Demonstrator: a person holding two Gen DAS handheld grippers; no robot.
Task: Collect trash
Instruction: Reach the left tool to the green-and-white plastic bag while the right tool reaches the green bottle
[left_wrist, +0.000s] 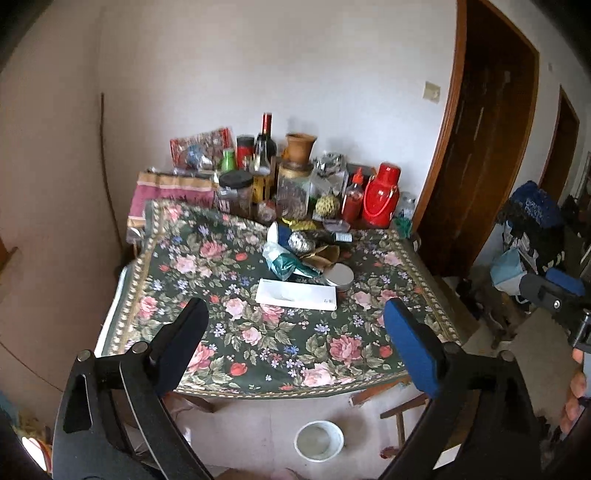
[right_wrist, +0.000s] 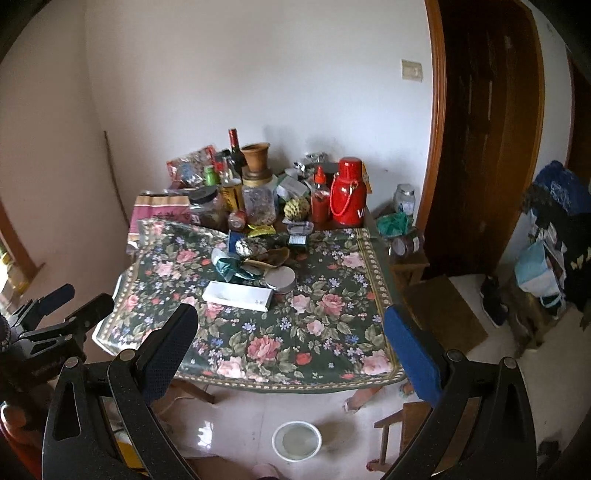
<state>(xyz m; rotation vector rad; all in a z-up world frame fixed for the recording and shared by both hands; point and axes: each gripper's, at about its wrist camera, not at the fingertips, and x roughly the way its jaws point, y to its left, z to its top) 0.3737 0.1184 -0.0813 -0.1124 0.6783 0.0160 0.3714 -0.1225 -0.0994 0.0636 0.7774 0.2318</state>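
Fingers of the left gripper (left_wrist: 295, 328) and the right gripper (right_wrist: 291, 332) stand spread wide with nothing between them, both held in the air over the near edge of the tabletop (left_wrist: 177, 243).

The trash lies well ahead of both: a flat white rectangular cardboard box (left_wrist: 297, 294), a crumpled teal and clear plastic wrapper (left_wrist: 286, 264) just behind it, a ball of silver foil (left_wrist: 300, 242), brown peel scraps (left_wrist: 325, 254) and a round silver tin lid (left_wrist: 338, 276) beside the box. All rest on the dark green flowered tablecloth (left_wrist: 266, 343). A round white plastic bucket (left_wrist: 319, 440) stands on the floor below the near edge.
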